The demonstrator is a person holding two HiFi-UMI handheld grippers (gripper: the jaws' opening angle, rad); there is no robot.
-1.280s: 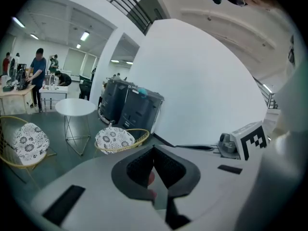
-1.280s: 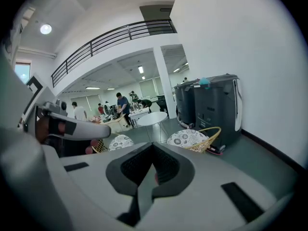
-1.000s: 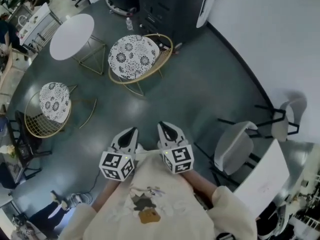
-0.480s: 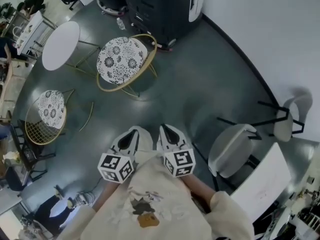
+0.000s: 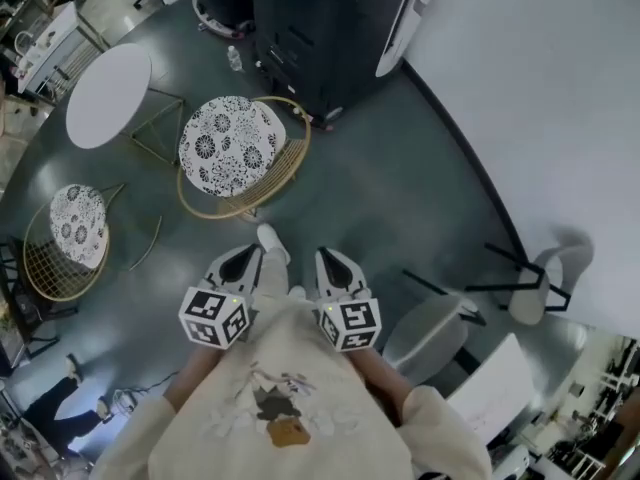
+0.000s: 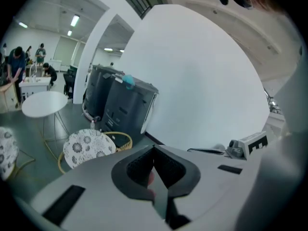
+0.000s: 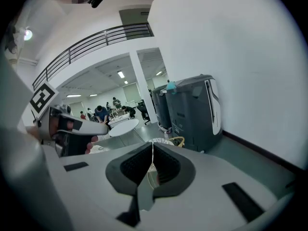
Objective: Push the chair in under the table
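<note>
A gold wire chair (image 5: 232,148) with a flowered cushion stands on the dark floor just ahead of me, beside a round white table (image 5: 108,81). It also shows low in the left gripper view as the wire chair (image 6: 89,146), with the round table (image 6: 43,103) behind it. My left gripper (image 5: 243,256) and right gripper (image 5: 328,256) are held side by side at my chest, well short of the chair. The left gripper (image 6: 154,148) and right gripper (image 7: 152,144) are both shut, with nothing held.
A second wire chair (image 5: 72,233) stands left of the table. Black machines (image 5: 330,18) line the white wall ahead. At lower right are a white chair (image 5: 430,328), another white chair (image 5: 545,283) and a white table (image 5: 490,388). People work at desks far left.
I have moved forward: the near wire chair and the black machines have come closer. Both grippers stay shut at my chest.
</note>
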